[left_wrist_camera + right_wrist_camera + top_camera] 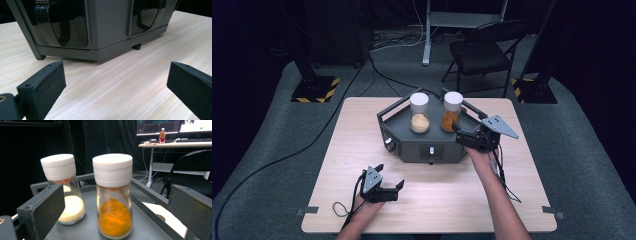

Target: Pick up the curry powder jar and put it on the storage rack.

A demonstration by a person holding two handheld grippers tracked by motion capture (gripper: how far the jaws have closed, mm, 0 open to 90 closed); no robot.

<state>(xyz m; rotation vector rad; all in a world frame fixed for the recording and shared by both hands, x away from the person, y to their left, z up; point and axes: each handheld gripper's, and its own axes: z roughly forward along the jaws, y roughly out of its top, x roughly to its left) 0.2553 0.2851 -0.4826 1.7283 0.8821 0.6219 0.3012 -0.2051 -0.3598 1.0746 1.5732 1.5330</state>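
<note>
High view: my right gripper [460, 131] spread, just beside orange-powder jar [451, 112] on grey tray [428, 138]; pale-powder jar [419, 113] beside it. My left gripper [391, 176] spread, low over table [352, 150].

Left gripper view: jaws apart, tray base [100, 27] ahead.

Right gripper view: jaws wide, orange-powder jar [114, 195] between them, untouched.

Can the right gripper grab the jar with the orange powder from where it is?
Probably yes. The right gripper is open and right beside the orange powder jar, which stands upright between its jaws in the right gripper view. The pale powder jar stands off to one side.
</note>
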